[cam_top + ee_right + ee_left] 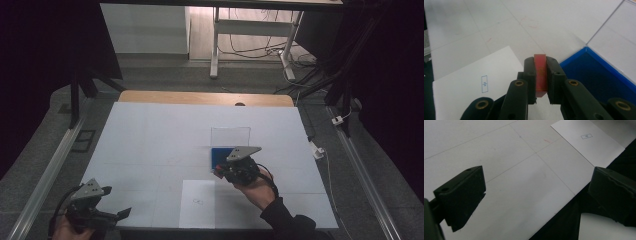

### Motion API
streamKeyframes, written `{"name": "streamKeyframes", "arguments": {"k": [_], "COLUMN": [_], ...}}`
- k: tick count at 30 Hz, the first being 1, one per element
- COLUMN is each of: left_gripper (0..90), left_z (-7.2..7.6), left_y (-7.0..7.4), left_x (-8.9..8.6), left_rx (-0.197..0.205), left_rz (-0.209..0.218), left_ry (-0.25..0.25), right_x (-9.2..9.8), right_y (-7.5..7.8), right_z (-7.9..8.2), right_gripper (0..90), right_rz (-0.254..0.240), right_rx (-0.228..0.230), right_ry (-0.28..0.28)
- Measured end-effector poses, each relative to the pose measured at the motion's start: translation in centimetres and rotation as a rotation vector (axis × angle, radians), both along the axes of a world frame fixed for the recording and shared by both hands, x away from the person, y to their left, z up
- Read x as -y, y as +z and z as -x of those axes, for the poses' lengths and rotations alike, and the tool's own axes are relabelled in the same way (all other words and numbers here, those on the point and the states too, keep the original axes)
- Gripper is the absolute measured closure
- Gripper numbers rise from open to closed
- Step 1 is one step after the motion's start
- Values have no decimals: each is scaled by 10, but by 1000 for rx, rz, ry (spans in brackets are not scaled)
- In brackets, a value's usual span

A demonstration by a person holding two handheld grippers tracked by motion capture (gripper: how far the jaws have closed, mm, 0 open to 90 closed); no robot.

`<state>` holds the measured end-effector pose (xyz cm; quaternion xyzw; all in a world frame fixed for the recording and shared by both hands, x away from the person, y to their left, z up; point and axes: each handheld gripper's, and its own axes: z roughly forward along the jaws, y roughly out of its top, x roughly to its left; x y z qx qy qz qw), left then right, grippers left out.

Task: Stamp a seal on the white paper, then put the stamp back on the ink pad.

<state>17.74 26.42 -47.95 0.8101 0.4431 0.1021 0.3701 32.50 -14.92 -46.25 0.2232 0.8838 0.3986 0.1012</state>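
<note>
Holding: my right gripper (pixel 541 75) clamps a thin red block (pixel 540 72), lower centre of frame.
Left gripper (pixel 534 192): jaws wide apart, nothing held.
Target guess: white sheet (pixel 474 82), small printed box (pixel 484 84).
Tip: I'd lower level, release gently, clear of blue tray (pixel 596 75).

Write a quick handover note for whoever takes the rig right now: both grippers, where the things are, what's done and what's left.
Right hand-held gripper: shut on a small red block, held above the table beside the open blue box.
Left hand-held gripper: open, holding nothing, at the table's near left edge.
White sheet with a small printed mark lies at the near edge.
Done: block picked up.
Left: probably set it down; whether in the box or on the sheet is unclear.
</note>
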Motion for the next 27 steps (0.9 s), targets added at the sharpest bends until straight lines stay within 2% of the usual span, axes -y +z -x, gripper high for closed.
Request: {"name": "streamKeyframes", "arguments": {"k": [12, 27], "left_gripper": [11, 11], "left_z": [0, 0], "left_y": [0, 0], "left_x": [-1, -1], "left_rx": [2, 2], "left_rz": [6, 6], "left_ry": [-3, -3], "right_x": [9, 16], "right_y": [2, 7], "right_z": [-10, -24], "right_gripper": [798, 799], "right_rz": [-10, -19], "right_rx": [-6, 18], "right_ry": [-53, -105]}}
